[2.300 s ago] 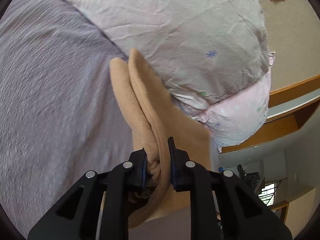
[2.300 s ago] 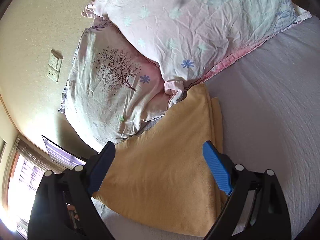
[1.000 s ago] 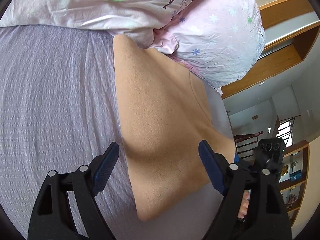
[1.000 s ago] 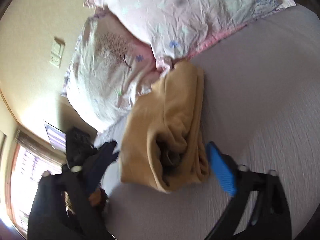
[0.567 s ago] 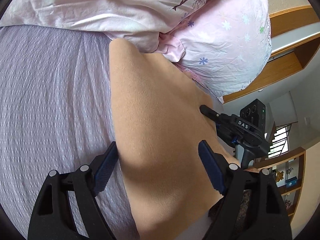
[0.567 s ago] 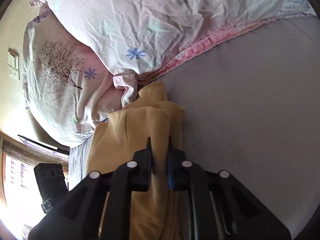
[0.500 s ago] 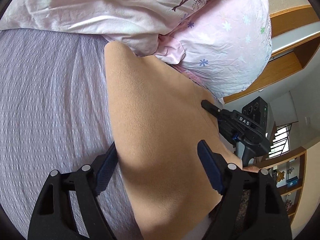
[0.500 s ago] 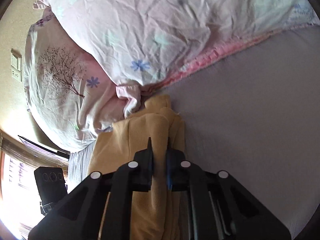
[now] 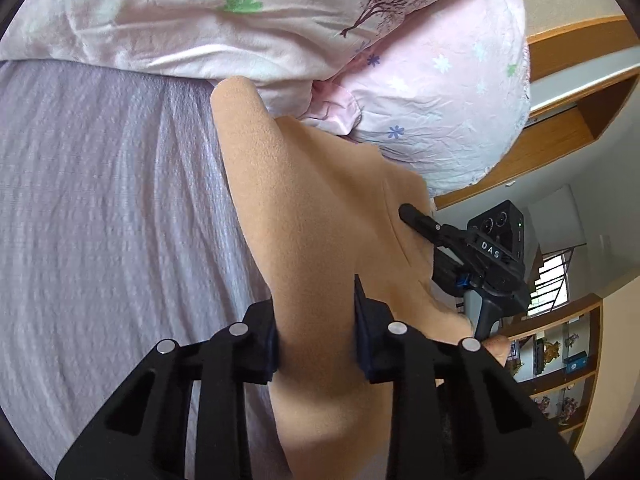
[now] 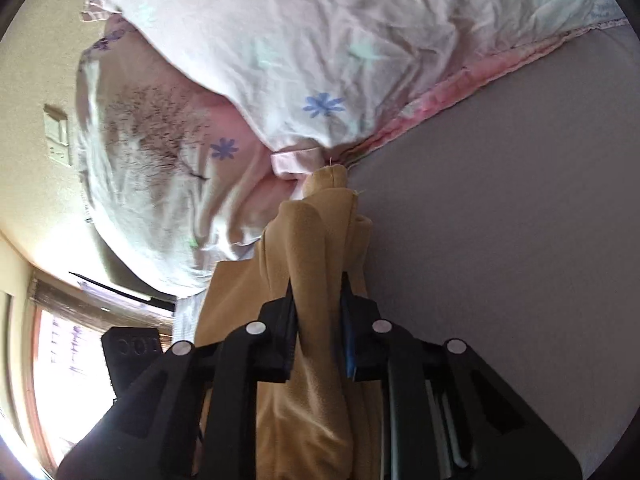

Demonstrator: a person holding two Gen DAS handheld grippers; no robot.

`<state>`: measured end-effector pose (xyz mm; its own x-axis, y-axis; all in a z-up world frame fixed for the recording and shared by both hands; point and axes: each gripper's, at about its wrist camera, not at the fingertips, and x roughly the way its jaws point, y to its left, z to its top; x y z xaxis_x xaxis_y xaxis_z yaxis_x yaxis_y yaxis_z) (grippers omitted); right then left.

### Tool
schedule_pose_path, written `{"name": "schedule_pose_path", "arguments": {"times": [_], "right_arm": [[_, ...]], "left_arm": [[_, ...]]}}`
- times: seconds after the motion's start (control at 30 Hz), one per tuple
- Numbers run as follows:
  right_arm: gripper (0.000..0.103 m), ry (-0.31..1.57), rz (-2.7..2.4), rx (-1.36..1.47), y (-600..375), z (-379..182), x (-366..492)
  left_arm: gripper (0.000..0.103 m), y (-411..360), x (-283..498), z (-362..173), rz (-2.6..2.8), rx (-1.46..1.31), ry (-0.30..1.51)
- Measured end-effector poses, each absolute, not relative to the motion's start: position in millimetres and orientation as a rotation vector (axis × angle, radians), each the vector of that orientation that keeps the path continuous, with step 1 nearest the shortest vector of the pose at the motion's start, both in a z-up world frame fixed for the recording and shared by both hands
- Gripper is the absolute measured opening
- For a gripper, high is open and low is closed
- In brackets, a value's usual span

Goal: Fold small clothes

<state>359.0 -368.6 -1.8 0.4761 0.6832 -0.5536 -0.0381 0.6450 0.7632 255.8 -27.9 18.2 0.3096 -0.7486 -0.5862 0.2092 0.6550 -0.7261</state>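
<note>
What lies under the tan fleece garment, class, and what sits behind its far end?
Under the tan fleece garment lies the lilac bedsheet; the covered patch cannot be seen. Behind its far end, two floral pillows touch it. Both hand-held grippers pinch the cloth.

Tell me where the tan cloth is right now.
The tan cloth lies on the grey bed sheet, its far end against the pink pillows; both the left gripper and right gripper pinch it.

A lilac bedsheet (image 9: 100, 200) is covering the bed, with pink floral pillows (image 9: 440, 92) lying against a beige wall (image 10: 36, 60) that is carrying a switch plate (image 10: 56, 136). Daylight is coming through a window (image 10: 60, 380), and wooden shelves (image 9: 560, 380) are holding small ornaments.
</note>
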Motion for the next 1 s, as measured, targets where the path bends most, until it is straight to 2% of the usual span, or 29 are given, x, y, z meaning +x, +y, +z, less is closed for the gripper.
{"name": "schedule_pose_path", "arguments": {"times": [0.13,0.23,0.27,0.3,0.37,0.43,0.5,0.57,0.63,0.77,0.93,1.0], "right_arm": [[0.018,0.988,0.581,0.662,-321.1,15.9,348.3],[0.027,1.019,0.517,0.534,-290.5,18.8,345.0],[0.035,1.0,0.495,0.503,-285.9,24.7,337.0],[0.048,0.957,0.503,0.49,-284.1,34.2,323.1],[0.059,0.877,0.586,0.499,-277.8,52.3,292.3],[0.062,0.859,0.711,0.499,-265.8,64.5,263.5],[0.07,0.882,0.794,0.511,-251.2,67.4,243.3],[0.078,0.919,0.822,0.54,-238.4,61.0,234.1],[0.08,0.978,0.772,0.54,-237.6,45.3,230.9],[0.08,1.125,0.647,0.548,-240.1,1.2,215.7],[0.081,1.062,0.646,0.548,-254.4,8.7,180.6],[0.095,1.0,0.589,0.463,-255.9,21.1,166.8]], "left_arm": [[0.031,17.6,231.1,40.6,-0.613,-0.538,1.005],[0.033,50.5,228.2,36.1,-0.51,-0.533,1.032],[0.033,58.2,224.2,34.3,-0.491,-0.536,1.041],[0.034,64.0,216.8,34.0,-0.486,-0.53,1.034],[0.034,69.4,193.2,43.2,-0.469,-0.467,0.98],[0.034,65.4,171.9,54.5,-0.503,-0.432,0.923],[0.035,52.3,151.5,65.7,-0.589,-0.418,0.873],[0.054,33.7,133.5,74.9,-0.667,-0.388,0.831],[0.06,14.3,125.6,73.9,-0.686,-0.315,0.821],[0.06,-8.1,126.3,45.4,-0.636,-0.188,0.929],[0.06,-1.2,109.5,35.0,-0.608,-0.151,0.93],[0.065,8.5,95.6,38.3,-0.57,-0.158,0.904]]}}
